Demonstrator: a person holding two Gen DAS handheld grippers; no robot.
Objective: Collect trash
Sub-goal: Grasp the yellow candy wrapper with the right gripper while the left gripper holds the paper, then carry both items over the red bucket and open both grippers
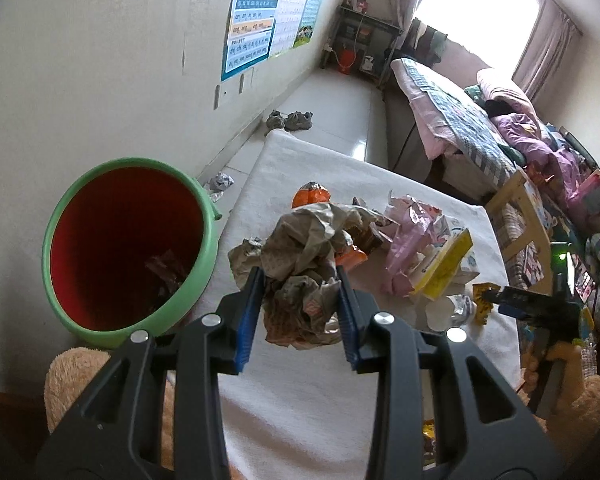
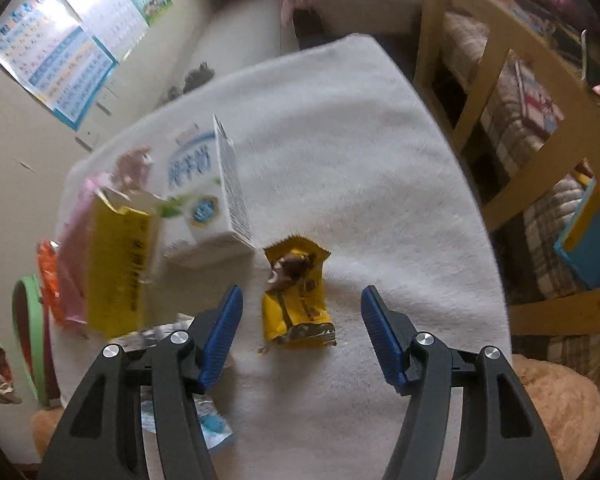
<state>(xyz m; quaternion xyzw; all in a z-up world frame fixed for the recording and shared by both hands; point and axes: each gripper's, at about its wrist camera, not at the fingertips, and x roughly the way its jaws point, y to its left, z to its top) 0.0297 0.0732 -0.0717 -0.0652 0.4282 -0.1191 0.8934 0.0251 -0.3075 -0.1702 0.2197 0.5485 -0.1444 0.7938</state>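
The red-lined, green-rimmed round bin (image 1: 128,248) stands off the table's left edge, dark scraps inside. The left gripper (image 1: 300,284) pinches a crumpled grey-brown paper wad (image 1: 304,264), its print too creased to read. On the white-clothed table (image 2: 360,140) lie a torn yellow box (image 2: 116,268) and a white-and-blue carton (image 2: 208,196), lettering blurred. The right gripper (image 2: 302,300) is spread around a yellow snack wrapper (image 2: 296,296), not touching.

Bright daylight pours through a curtained window (image 1: 480,12) at the far end of the room. Charts (image 1: 260,28) hang on the pale wall (image 1: 100,60) above a light tiled floor (image 1: 336,108). A bed (image 1: 460,120) heaped with bedding faces them, with a wooden chair (image 2: 500,120) beside it.
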